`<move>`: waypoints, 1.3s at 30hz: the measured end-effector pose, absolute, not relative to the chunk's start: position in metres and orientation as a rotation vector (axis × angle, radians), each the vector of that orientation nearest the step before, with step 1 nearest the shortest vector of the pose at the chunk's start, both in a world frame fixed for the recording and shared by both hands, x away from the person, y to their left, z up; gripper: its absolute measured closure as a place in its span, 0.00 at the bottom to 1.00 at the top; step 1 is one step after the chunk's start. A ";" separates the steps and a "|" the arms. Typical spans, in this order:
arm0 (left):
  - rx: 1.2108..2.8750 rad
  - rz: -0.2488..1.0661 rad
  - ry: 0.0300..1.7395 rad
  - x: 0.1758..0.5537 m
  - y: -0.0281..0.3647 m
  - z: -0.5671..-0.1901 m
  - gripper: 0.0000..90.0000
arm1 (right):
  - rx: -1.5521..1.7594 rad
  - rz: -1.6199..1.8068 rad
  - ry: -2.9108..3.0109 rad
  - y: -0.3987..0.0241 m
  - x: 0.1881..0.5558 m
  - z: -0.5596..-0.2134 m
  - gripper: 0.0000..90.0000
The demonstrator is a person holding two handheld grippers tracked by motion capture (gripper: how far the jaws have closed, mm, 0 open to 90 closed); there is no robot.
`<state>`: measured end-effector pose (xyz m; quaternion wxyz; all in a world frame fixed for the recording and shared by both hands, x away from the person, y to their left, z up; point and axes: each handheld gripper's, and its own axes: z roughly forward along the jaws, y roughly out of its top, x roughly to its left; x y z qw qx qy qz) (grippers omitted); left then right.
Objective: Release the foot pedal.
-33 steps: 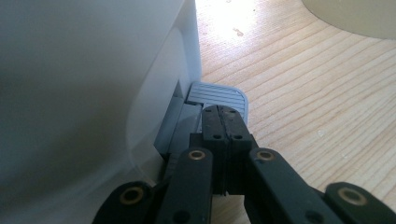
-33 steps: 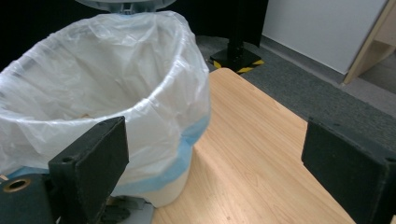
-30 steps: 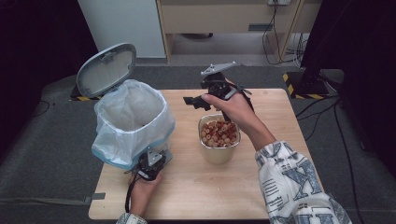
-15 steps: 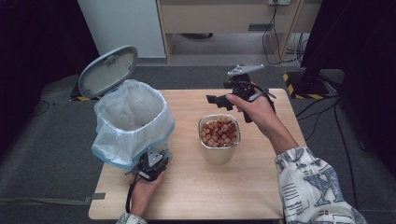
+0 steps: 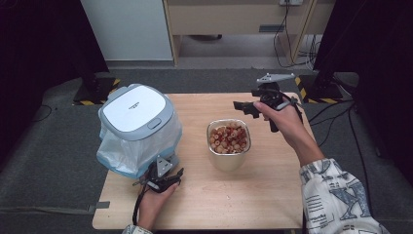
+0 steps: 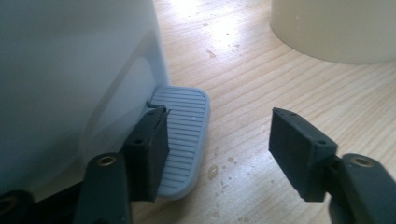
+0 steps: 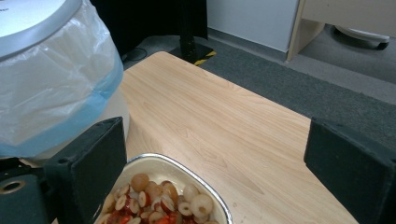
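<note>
A white pedal bin (image 5: 136, 111) with a plastic liner stands at the table's left, its lid down. My left gripper (image 5: 163, 171) lies on the table at the bin's foot. In the left gripper view its jaws (image 6: 219, 147) have just been opening and stand open, one pad over the grey ribbed pedal (image 6: 184, 135), gripping nothing. A metal bowl (image 5: 229, 141) of sliced red and pale fruit sits mid-table. My right gripper (image 5: 243, 107) hovers to the bowl's upper right, pointing left. It is open and has widened slightly, with the bowl (image 7: 163, 196) below its jaws (image 7: 215, 179).
The bin's bag-covered side (image 7: 51, 93) rises at the left of the right gripper view. Bare wooden tabletop (image 5: 234, 195) stretches in front of and behind the bowl. Grey carpet, a cabinet and cables lie beyond the table's far edge.
The bin's lid, raised in both earlier frames, is now down. My left gripper's jaws have opened at the pedal. My right hand has moved right, from over the bowl's far side.
</note>
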<state>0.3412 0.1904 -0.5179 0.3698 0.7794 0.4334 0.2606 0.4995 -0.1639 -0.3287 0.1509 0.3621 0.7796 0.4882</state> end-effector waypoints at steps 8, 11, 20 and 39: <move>2.030 0.645 1.075 0.338 0.187 -0.517 0.34 | 1.082 1.384 2.199 -0.181 0.497 -0.339 0.06; 2.031 0.631 1.065 0.337 0.186 -0.516 0.35 | 1.110 1.371 2.162 -0.191 0.495 -0.344 0.06; 2.011 0.636 1.023 0.335 0.183 -0.512 0.33 | 1.195 1.363 2.082 -0.222 0.487 -0.360 0.06; 2.008 0.599 0.999 0.336 0.181 -0.512 0.28 | 1.289 1.280 2.035 -0.259 0.461 -0.407 0.06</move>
